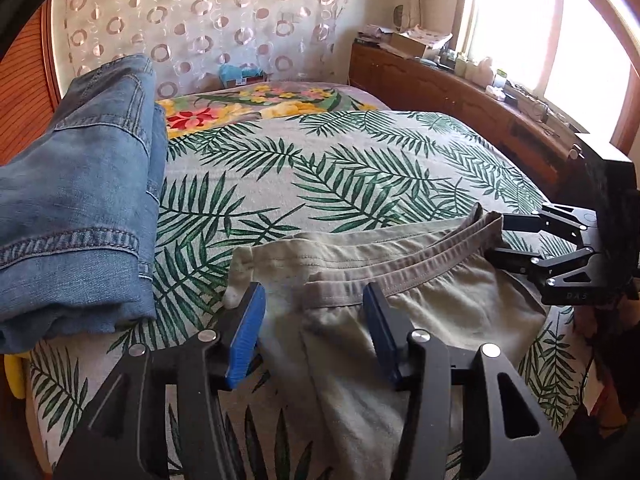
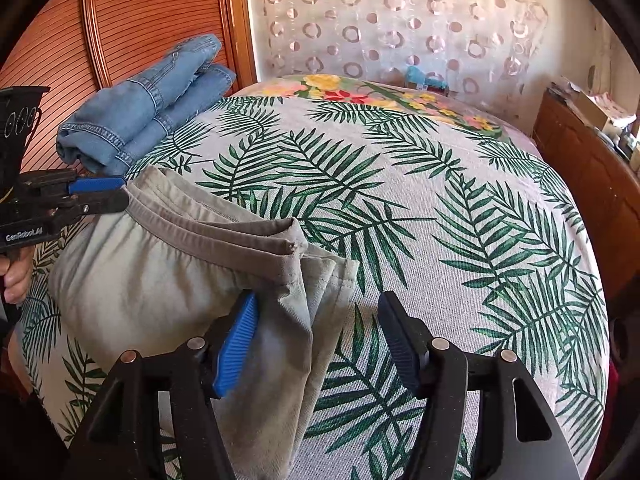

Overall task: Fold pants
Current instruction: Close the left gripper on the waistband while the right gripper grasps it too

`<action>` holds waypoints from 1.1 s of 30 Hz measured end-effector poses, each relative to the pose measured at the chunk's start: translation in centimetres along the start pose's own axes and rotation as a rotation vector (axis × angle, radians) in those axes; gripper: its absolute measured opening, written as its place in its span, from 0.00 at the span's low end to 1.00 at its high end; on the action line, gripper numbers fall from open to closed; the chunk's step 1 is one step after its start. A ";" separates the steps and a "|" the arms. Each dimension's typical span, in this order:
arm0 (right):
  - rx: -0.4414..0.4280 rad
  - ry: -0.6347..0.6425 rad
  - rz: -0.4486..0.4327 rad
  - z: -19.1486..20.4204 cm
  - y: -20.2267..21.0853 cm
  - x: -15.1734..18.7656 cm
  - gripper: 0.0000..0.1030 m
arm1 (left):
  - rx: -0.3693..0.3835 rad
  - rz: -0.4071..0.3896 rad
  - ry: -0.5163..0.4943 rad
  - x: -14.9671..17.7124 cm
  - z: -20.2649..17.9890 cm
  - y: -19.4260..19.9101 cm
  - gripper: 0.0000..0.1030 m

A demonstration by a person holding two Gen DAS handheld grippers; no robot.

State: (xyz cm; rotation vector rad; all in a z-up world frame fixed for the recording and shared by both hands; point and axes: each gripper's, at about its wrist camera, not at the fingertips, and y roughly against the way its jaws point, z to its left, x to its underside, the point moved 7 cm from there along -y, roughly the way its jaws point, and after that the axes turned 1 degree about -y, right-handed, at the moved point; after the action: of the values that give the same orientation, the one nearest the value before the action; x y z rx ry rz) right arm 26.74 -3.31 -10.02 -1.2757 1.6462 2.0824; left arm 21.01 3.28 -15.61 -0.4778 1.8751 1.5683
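Note:
Pale olive-grey pants [image 1: 420, 300] lie on the bed, waistband [image 1: 432, 264] toward the far side; they also show in the right wrist view [image 2: 152, 280]. My left gripper [image 1: 314, 320] is open, its blue pads [image 1: 246, 332] straddling the pants' left corner near the waistband. My right gripper [image 2: 316, 336] is open over the pants' right edge; its left pad [image 2: 238, 344] touches the cloth. In the left wrist view the right gripper [image 1: 496, 240] sits at the waistband's right end. In the right wrist view the left gripper [image 2: 120, 192] sits at the waistband's left end.
Folded blue jeans [image 1: 76, 216] lie at the bed's left side, also in the right wrist view [image 2: 148, 108]. The palm-leaf bedspread [image 1: 320, 168] covers the bed. A wooden headboard shelf [image 1: 460, 92] with clutter runs along the right under the window. A wooden slatted wall [image 2: 120, 20] stands left.

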 end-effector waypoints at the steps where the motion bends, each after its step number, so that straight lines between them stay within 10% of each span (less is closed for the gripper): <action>1: 0.000 0.000 0.000 0.0 0.0 0.0 0.63 | -0.013 0.004 0.000 0.1 0.1 0.0 0.53; 9: 0.000 0.001 0.000 0.0 0.1 0.0 0.64 | -0.032 0.001 0.039 0.3 1.0 0.3 0.81; 33: -0.023 -0.070 0.010 -1.6 -0.1 -1.0 0.65 | -0.051 0.045 0.050 1.6 1.3 -1.6 0.83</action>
State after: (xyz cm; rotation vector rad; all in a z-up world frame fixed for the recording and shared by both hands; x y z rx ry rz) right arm 28.18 -4.34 -9.38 -1.1892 1.6072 2.1324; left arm 21.18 4.37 -17.93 -0.5049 1.8990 1.6513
